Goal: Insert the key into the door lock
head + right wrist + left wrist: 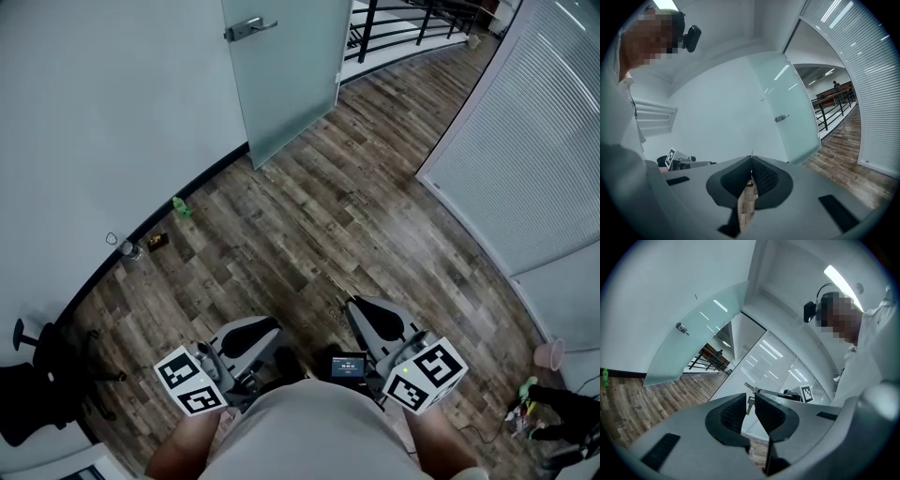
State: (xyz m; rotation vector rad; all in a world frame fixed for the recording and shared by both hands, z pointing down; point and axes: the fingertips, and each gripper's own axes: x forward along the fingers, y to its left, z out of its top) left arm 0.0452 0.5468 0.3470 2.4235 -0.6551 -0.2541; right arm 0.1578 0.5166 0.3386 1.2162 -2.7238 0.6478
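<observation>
A frosted glass door (281, 75) with a metal handle and lock (248, 28) stands ajar at the far end of the wood floor. It also shows in the left gripper view (682, 328) and the right gripper view (781, 118). I hold both grippers low, close to my body and far from the door. My right gripper (367, 314) has its jaws together, and a thin metal sliver, the key (751, 153), sticks out of their tip. The left gripper (251, 339) has a narrow gap. A small silvery piece (749, 403) shows in that gap; whether the pads press it I cannot tell.
A curved white wall (94, 112) runs along the left, with a green bottle (181, 207) and small items (131, 249) at its foot. A black chair (37, 375) sits at bottom left. Slatted blinds (534, 141) line the right, with a pink cup (548, 354) and cables (544, 403) below. A black railing (403, 19) lies beyond the door.
</observation>
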